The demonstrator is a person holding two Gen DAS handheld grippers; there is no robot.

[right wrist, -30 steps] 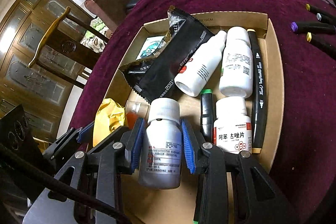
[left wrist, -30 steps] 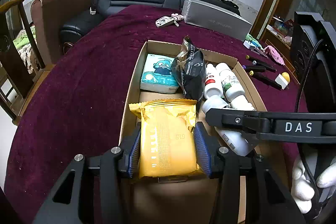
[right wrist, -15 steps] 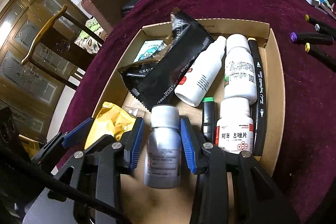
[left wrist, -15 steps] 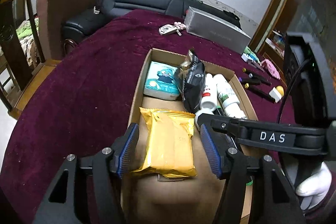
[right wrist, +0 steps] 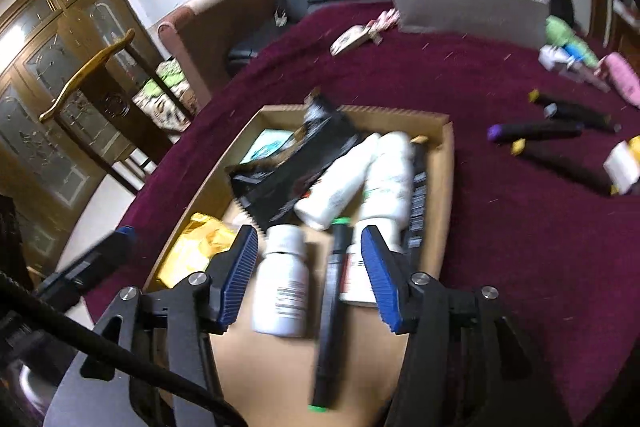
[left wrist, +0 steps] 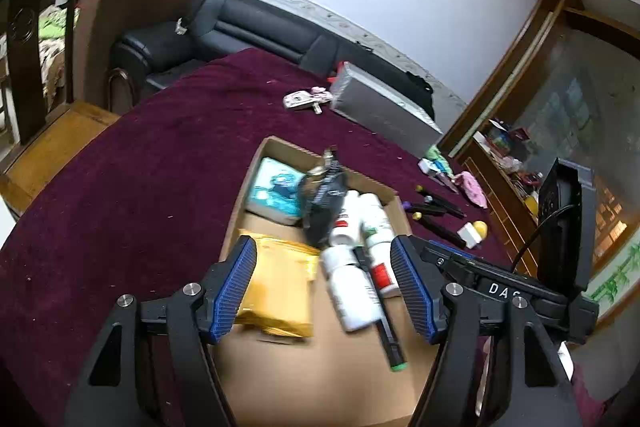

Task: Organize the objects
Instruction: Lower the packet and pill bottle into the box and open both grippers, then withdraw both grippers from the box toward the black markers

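Observation:
A cardboard box (left wrist: 276,147) (right wrist: 446,163) lies on the maroon tablecloth. In it lie a yellow packet (left wrist: 280,283) (right wrist: 192,247), a white bottle (left wrist: 350,287) (right wrist: 282,287), a green-capped black marker (left wrist: 382,315) (right wrist: 332,307), a black pouch (left wrist: 324,203) (right wrist: 296,163), a tissue pack (left wrist: 272,193) and more white bottles (right wrist: 388,179). My left gripper (left wrist: 324,291) is open and empty, raised above the packet and bottle. My right gripper (right wrist: 310,275) is open and empty above the white bottle.
Loose markers (right wrist: 536,131) (left wrist: 436,205), a small white and yellow item (left wrist: 474,233), a pink item (right wrist: 622,83), keys (left wrist: 304,101) and a long grey box (left wrist: 380,107) (right wrist: 468,7) lie on the cloth beyond the box. A black sofa (left wrist: 248,27) and chairs stand behind.
My left gripper opened and let go of the yellow packet, which now lies in the box. My right gripper opened and let go of the white bottle. Both grippers rose and drew back.

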